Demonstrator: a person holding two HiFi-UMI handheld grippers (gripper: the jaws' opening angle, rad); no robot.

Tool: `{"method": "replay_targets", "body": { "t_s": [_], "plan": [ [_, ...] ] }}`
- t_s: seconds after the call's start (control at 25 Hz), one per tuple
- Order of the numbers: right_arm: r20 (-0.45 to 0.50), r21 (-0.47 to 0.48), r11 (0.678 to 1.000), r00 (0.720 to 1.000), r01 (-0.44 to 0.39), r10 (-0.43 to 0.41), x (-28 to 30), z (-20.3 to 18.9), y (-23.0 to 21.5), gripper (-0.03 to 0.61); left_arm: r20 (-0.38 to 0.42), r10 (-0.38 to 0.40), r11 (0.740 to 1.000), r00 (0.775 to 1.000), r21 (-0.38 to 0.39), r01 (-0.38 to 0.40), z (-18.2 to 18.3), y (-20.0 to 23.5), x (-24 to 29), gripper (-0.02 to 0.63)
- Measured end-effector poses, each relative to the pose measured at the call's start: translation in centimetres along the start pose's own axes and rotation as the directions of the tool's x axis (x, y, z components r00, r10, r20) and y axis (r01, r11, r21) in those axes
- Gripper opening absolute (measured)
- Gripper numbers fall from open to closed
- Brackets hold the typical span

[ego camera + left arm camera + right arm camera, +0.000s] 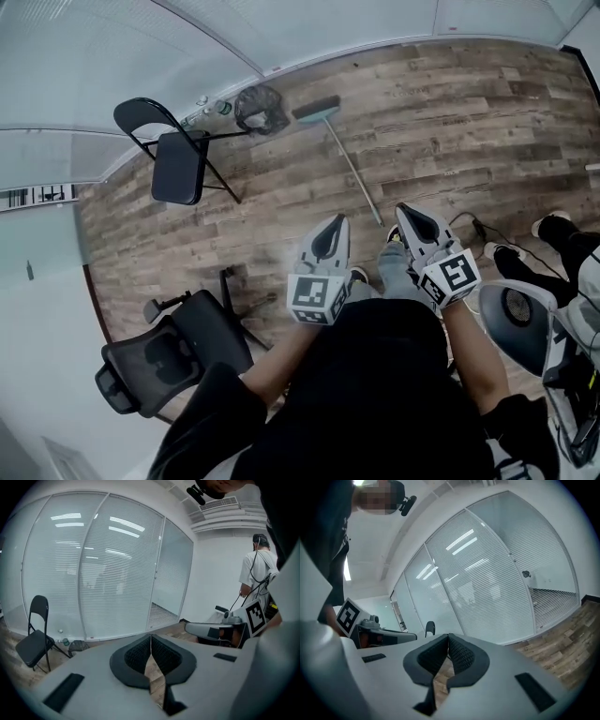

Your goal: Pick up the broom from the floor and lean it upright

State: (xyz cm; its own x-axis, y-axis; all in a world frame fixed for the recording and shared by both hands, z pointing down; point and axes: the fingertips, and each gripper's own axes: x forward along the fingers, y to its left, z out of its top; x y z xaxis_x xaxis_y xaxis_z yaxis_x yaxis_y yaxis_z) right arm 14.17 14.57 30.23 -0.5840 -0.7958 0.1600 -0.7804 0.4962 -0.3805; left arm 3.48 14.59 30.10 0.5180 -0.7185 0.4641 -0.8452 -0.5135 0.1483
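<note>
The left gripper [151, 637] fills the lower half, its jaws shut pad to pad with nothing between them; wood floor [154, 672] shows through the gap below the pads. At 8 o'clock a black folding chair [35, 639] stands before a blind-covered glass wall [103, 573], with a dark bag [77, 645] just beside it at the wall's foot. At 4 o'clock the right gripper [188, 628] points left, its marker cube [255, 615] behind it. At 2 o'clock stands a person [257, 571] in a white shirt.
</note>
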Motion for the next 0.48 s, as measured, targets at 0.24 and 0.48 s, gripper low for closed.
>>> {"method": "replay_targets", "body": {
  "t_s": [0.24, 0.48],
  "plan": [
    [-0.102, -0.004, 1.000, 0.995, -0.003, 0.002, 0.9, -2.2, -3.0, 0.017, -0.018, 0.021, 1.000, 1.000, 0.007, -0.021, -0.2, -0.4, 2.7, 0.023],
    [-0.209, 0.006, 1.000, 0.978, -0.023, 0.023, 3.8, -5.6, -3.7, 0.018, -0.052, 0.021, 0.998, 0.998, 0.056, -0.018, -1.0, 1.7, 4.1, 0.023]
  ]
}}
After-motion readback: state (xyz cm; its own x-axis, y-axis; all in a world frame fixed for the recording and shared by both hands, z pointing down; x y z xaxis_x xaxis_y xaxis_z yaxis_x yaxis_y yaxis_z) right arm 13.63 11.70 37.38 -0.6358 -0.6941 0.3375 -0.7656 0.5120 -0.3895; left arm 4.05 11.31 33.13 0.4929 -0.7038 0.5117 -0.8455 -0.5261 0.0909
